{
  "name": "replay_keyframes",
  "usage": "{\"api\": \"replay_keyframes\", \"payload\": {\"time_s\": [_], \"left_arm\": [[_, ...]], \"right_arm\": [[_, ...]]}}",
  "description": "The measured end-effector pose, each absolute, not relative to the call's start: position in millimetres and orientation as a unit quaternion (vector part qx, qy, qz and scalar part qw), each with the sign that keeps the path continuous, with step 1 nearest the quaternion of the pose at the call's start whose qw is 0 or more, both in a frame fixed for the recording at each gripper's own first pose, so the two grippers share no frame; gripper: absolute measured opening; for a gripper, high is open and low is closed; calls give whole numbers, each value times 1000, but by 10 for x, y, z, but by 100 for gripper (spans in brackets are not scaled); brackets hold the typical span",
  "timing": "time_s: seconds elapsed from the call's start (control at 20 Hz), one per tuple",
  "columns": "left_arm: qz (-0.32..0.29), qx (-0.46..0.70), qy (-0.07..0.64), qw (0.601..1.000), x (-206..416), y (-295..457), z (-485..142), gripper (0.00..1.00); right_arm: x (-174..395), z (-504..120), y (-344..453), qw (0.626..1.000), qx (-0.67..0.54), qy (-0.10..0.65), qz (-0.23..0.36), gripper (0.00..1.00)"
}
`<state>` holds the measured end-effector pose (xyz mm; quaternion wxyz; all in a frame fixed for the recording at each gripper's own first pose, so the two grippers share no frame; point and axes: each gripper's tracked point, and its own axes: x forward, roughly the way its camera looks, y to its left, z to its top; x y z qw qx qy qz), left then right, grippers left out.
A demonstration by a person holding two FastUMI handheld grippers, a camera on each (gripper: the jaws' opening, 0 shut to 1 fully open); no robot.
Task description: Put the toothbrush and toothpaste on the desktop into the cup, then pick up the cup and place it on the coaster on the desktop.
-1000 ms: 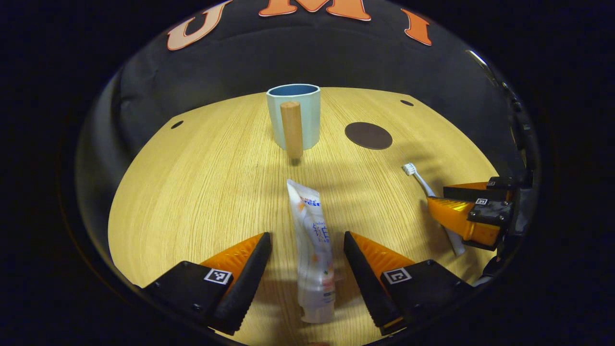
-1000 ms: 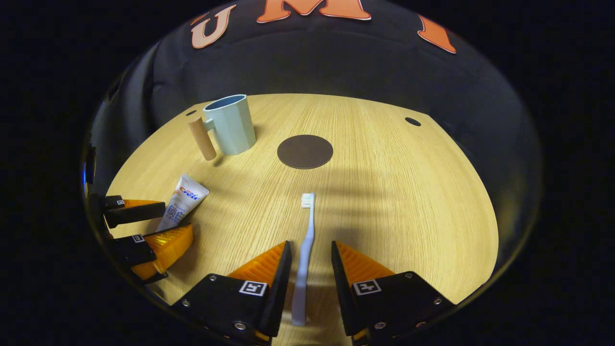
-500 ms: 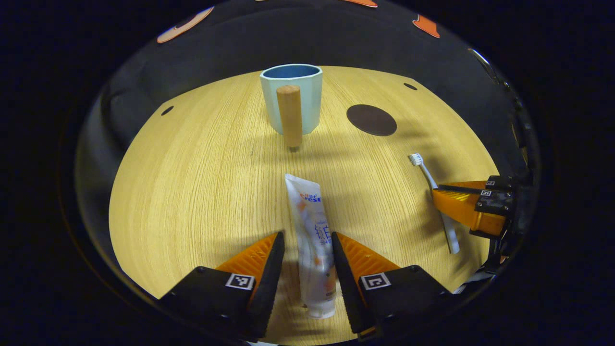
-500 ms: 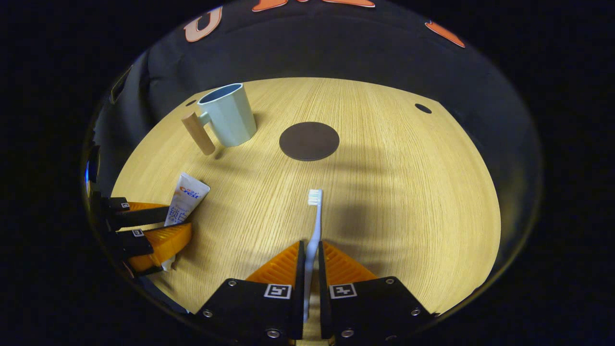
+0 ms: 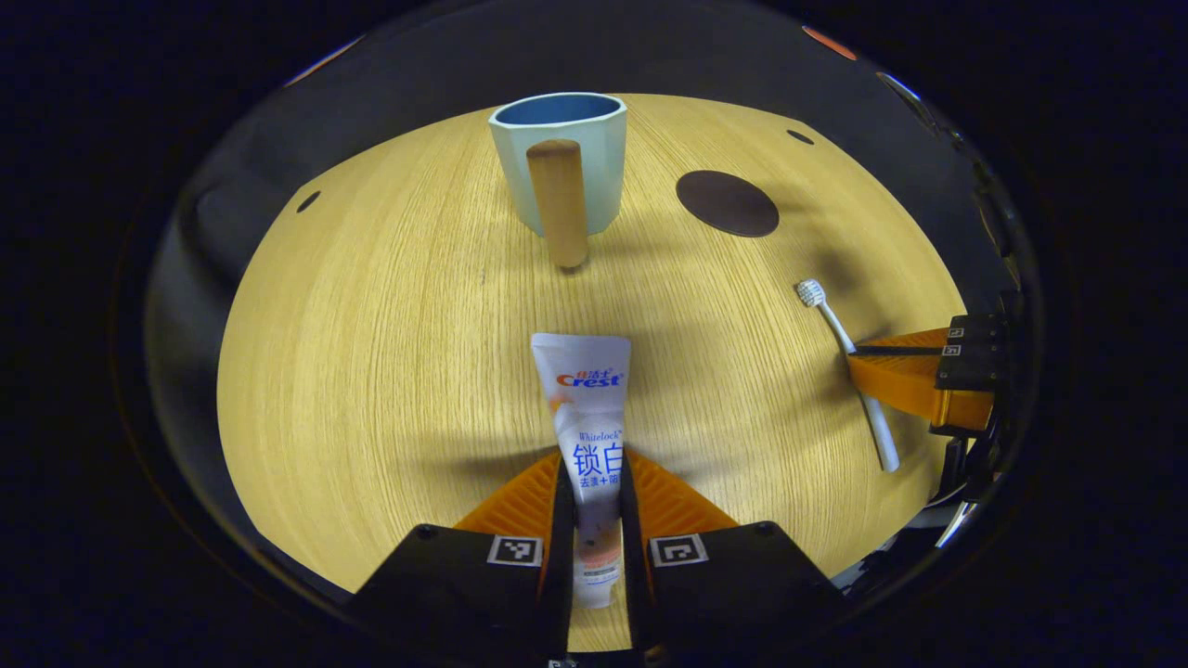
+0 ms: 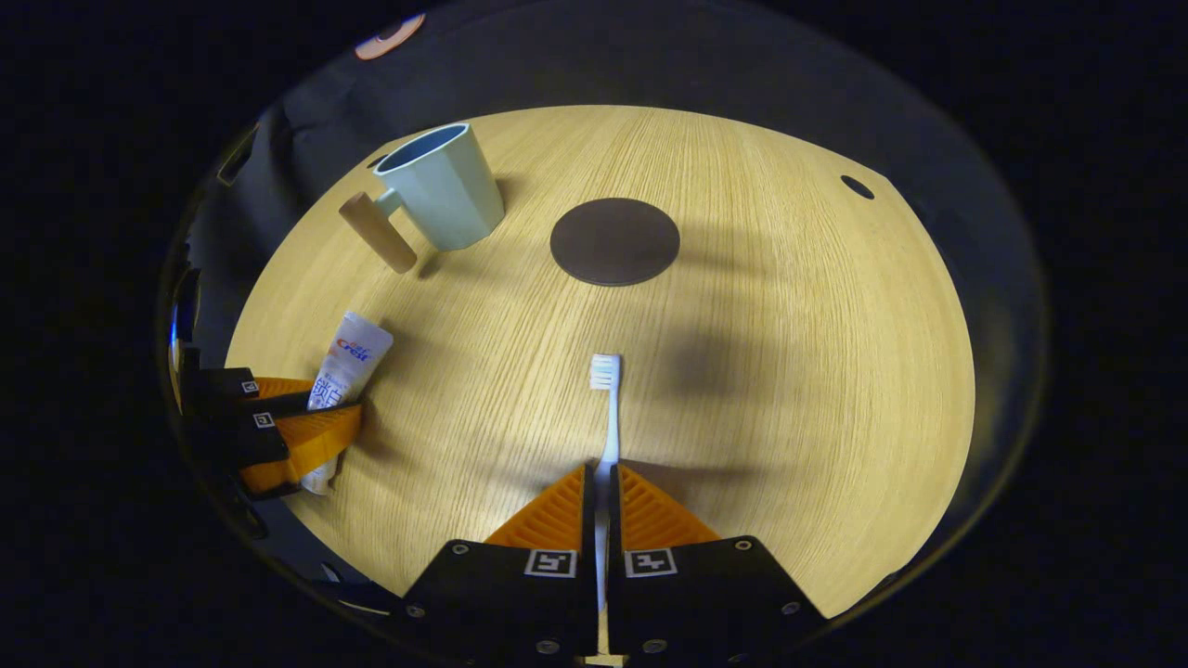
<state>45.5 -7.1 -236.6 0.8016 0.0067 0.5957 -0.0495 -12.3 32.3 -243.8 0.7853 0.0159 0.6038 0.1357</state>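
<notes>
The toothpaste point(image 5: 588, 436), a soft white plastic tube with its flat crimped end pointing toward the cup, sat pinched between the two fingers of the left gripper point(image 5: 591, 482), which were pressed against its sides low over the desktop point(image 5: 371, 353). The toothbrush point(image 6: 606, 408), slim and white with a small bristle head forward, was clamped the same way by the right gripper point(image 6: 600, 482), its fingers closed together on the thin handle. Both grippers reached forward, nearly level with the pale wood-grain surface. Farther ahead stood the cup point(image 5: 560, 160), upright, pale blue and faceted, with a round wooden peg handle. Beside it lay the coaster point(image 6: 614, 240), a flat dark disc, bare.
</notes>
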Motion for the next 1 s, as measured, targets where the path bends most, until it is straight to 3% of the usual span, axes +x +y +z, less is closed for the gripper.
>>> {"api": "replay_keyframes", "payload": {"time_s": [0.1,0.4,0.45,0.6,1.0], "left_arm": [[-62,-14,592,803,317,43,-2244,23],[-70,-27,557,827,989,240,-2087,25],[-72,-29,550,831,892,69,-2301,24],[-75,-32,525,847,1102,421,-1944,23],[-62,-49,431,899,1500,464,-1650,24]], "right_arm": [[-143,-2409,334,788,15,599,142,5],[-16,-2084,370,819,67,550,148,4],[-3,-2076,364,823,69,545,146,5],[49,-1959,350,833,85,527,145,5],[196,-1467,206,867,130,452,165,5]]}}
